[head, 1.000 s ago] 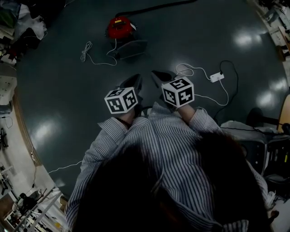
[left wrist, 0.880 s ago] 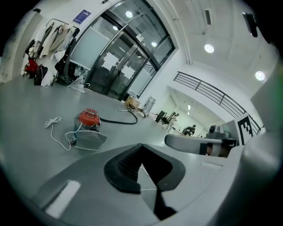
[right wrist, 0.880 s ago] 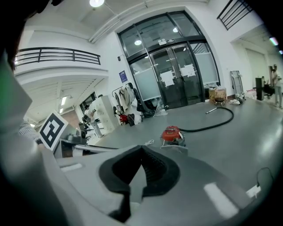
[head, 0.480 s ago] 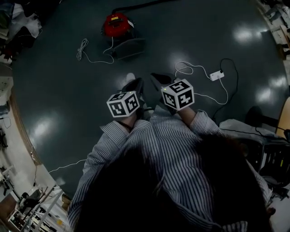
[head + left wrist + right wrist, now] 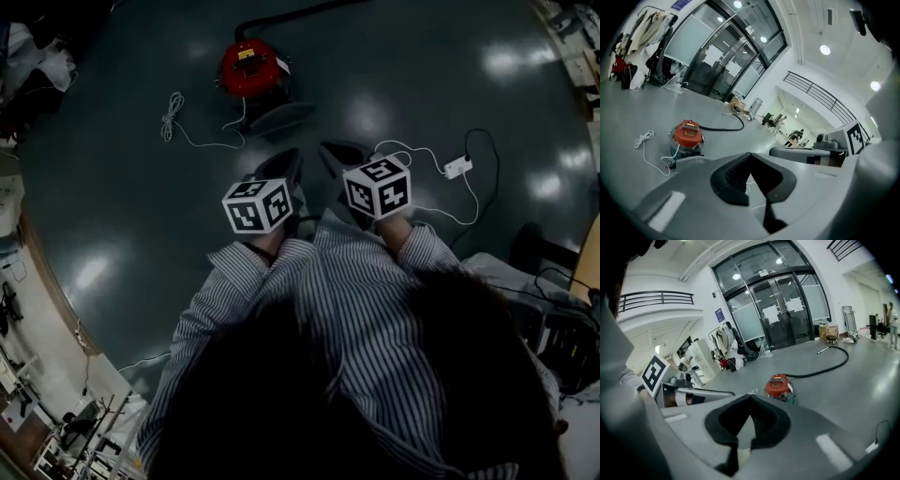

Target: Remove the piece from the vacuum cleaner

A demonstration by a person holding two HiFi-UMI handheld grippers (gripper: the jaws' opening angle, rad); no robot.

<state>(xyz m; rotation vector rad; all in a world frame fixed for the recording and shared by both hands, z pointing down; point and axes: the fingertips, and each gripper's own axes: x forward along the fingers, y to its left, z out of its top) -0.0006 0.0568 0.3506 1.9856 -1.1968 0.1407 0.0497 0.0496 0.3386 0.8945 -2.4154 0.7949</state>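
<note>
A red canister vacuum cleaner [image 5: 250, 67] stands on the dark floor ahead of me, with a black hose [image 5: 291, 13] running off to the far side. It shows again in the left gripper view as the vacuum cleaner [image 5: 687, 136] and in the right gripper view as the vacuum cleaner [image 5: 779, 386] with its hose [image 5: 829, 366]. A grey flat piece [image 5: 272, 115] lies just in front of the vacuum. My left gripper [image 5: 284, 165] and right gripper [image 5: 335, 154] are both held side by side near my chest, well short of the vacuum. Both are shut with nothing between the jaws.
A white cord [image 5: 192, 127] lies coiled left of the vacuum. A white power strip [image 5: 457, 167] with white and black cables lies on the floor to the right. Desks and clutter line the left and right edges. Glass doors [image 5: 780, 315] stand beyond the vacuum.
The view has shifted slightly and both grippers have edged a little towards the vacuum cleaner. Their jaws stay shut.
</note>
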